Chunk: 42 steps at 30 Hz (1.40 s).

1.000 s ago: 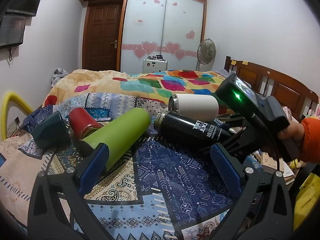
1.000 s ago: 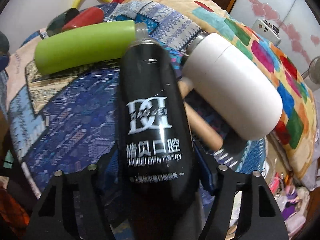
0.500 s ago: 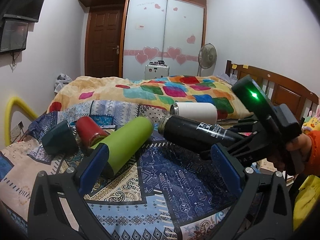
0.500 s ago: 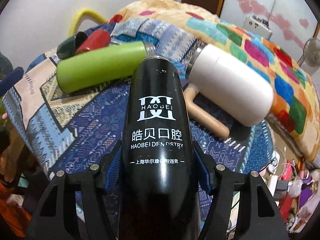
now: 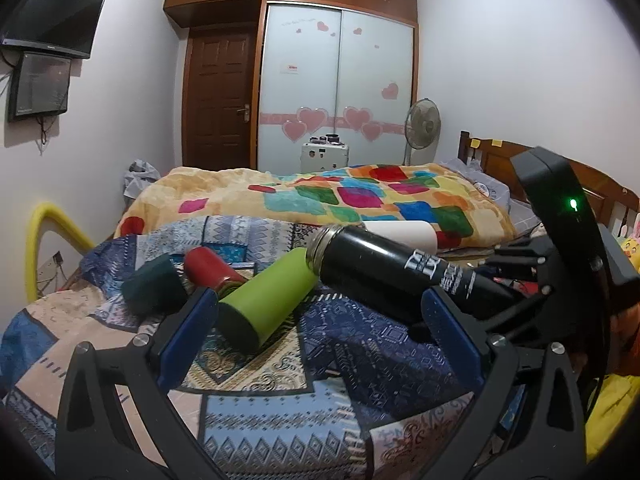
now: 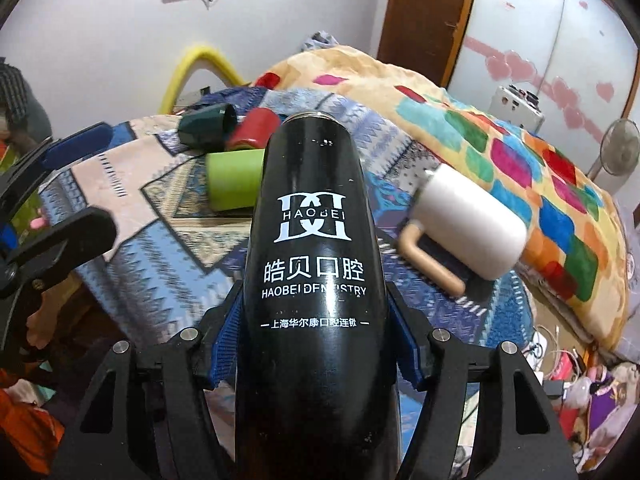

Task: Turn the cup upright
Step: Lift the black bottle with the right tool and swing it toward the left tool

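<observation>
Right wrist view shows your right gripper [image 6: 316,344] clamped on the black flask [image 6: 316,280], its blue pads pressed against both sides of the lower body, just below the white "HAOBEI" lettering. The flask runs straight out ahead along the fingers, metal-rimmed mouth at the far end. Ahead and to the right of it lies the white mug [image 6: 472,224] on its side, its tan handle [image 6: 430,264] pointing back toward you. Ahead and to the left lie the green tumbler [image 6: 234,180], the red cup [image 6: 256,130] and the dark green cup [image 6: 208,126], all on the patterned blanket [image 6: 160,216].

From your left wrist view, the left gripper [image 5: 320,332] has its jaws spread wide with nothing between them, low over the blanket [image 5: 280,412]. The black flask [image 5: 384,272] hangs ahead and to the right, lifted clear of the fabric, its mouth tilted slightly up and to the left, held by the right gripper [image 5: 496,292]. The green tumbler [image 5: 268,300] lies just ahead of the left finger, with the red cup [image 5: 210,268] and dark green cup [image 5: 154,288] beyond it to the left.
</observation>
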Tool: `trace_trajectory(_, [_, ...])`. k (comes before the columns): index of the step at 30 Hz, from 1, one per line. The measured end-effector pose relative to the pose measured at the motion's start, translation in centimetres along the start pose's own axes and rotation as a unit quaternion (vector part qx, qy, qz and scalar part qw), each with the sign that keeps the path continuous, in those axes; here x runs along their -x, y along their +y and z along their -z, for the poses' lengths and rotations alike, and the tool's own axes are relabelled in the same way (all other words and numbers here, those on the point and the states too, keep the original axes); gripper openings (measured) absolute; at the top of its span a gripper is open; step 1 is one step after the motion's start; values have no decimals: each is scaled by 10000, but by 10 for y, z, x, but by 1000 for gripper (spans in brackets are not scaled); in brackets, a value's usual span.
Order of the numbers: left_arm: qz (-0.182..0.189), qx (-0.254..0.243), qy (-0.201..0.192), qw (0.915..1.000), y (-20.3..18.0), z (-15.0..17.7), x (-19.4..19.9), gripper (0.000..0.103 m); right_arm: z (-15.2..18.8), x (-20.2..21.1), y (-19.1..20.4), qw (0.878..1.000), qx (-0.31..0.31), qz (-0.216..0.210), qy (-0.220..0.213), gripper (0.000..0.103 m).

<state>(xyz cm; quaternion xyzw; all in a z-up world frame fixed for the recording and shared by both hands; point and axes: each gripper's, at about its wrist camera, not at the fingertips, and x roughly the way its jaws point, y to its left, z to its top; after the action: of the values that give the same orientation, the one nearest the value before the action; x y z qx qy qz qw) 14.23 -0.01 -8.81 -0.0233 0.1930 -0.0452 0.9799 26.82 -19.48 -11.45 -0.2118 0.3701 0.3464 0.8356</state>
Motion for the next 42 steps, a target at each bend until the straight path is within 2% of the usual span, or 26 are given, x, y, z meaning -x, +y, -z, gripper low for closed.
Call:
trace_trajectory(4, [-123,18,66,9999,9,5,6,103,6,-11,12,9997,-122,-226,27,62])
trace_trajectory(11, [-242,42,238,9994,23,18,9,103,16,-39,24,9982,-428,-364,230,62])
trace_trajectory(19, [-269,145,493,9983,34,34,-4,103,19,-48,34,9983,-430,-274,297,62])
trace_trajectory(29, [-235,126,609,9978,32,39,-15,103,19,-62,38,9975,-425,-273,499,62])
trace_trajectory(33, [-229,106,642,9976,29,39,-20,103,18,-50,38,9980,-419,-292,362,63])
trace_trajectory(36, [-220,134,661,9975,29,38,-22,103,19,-34,39,9982,-377,-420,214,69])
trace_trajectory(42, [-296,115,707,9970,29,38,-28,103,24,6,29,9994,-221,-201,-185,70])
